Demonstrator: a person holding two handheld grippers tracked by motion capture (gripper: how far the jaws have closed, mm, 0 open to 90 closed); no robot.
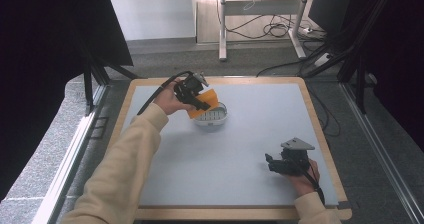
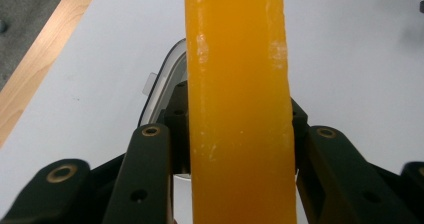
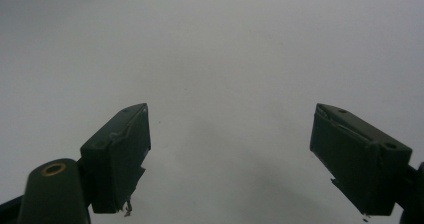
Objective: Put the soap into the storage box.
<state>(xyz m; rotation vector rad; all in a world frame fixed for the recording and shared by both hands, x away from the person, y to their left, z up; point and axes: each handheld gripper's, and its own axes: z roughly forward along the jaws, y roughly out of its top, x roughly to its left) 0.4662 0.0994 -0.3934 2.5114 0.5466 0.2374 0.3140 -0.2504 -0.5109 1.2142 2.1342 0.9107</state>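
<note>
Right hand-held gripper (image 1: 272, 163) rests low on the worktop (image 1: 250, 134), jaws wide apart, empty. Left hand-held gripper (image 1: 202, 103) is clamped on an orange slab (image 2: 237, 109), held above the white container (image 1: 212, 118).

Left tongs (image 1: 202, 103) clamped; right tongs (image 1: 269, 162) gaping (resting low).

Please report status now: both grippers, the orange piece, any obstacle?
Left gripper shut on orange piece, above white container. Right gripper open, empty. No obstacle seen.

Even soft overhead light; dark edges in high view; right gripper view dim, blurred.
</note>
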